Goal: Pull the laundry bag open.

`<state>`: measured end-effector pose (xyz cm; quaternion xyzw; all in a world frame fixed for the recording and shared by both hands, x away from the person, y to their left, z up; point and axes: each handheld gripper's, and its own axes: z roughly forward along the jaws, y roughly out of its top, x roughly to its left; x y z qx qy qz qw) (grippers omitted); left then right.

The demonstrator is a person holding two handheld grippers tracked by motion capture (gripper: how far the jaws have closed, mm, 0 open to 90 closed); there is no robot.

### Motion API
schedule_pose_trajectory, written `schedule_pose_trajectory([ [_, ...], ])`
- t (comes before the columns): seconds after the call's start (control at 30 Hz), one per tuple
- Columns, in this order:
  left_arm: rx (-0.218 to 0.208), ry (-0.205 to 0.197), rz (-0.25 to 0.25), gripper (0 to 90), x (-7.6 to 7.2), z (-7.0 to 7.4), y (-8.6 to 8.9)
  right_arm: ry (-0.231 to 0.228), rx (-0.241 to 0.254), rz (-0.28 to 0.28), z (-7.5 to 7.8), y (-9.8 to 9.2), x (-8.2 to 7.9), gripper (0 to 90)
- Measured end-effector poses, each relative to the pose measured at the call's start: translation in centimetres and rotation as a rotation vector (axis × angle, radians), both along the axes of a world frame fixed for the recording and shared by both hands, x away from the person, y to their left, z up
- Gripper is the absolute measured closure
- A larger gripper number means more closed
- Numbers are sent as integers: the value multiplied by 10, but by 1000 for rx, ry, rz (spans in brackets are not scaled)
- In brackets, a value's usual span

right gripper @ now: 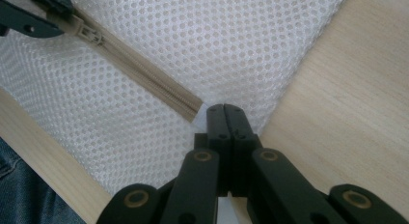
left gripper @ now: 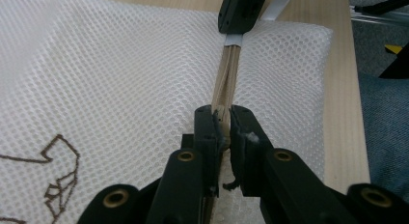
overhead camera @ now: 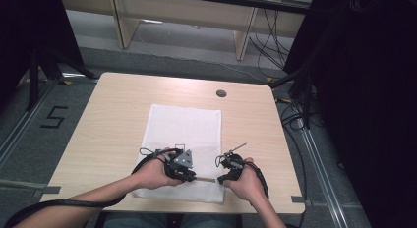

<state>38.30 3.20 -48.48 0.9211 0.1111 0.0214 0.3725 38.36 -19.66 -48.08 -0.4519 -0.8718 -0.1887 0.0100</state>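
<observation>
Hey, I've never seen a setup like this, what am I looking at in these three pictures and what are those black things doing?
A person sits at a wooden table holding a hand-operated claw in each hand. One picture looks down from above; the other two come from cameras riding on each claw. On the table lies a white mesh bag with a beige zipper along its near edge. The left claw is shut on the zipper's slider. The right claw is shut on the bag's fabric at the zipper's end, seemingly holding it steady.
</observation>
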Motion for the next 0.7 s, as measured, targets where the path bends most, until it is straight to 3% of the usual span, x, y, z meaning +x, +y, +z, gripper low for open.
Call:
schedule_pose_trajectory([
  [0.23,21,-21,-9,818,0,0,1,-1,-3,0,0,0,0,900],
  [0.33,5,4,7,817,2,-2,1,2,-7,-3,0,0,0,900],
  [0.6,10,-11,0,818,2,-1,3,-2,-14,-4,0,1,-1,900],
  [0.7,-1,9,13,818,1,-2,5,-3,-14,-5,0,1,-1,900],
])
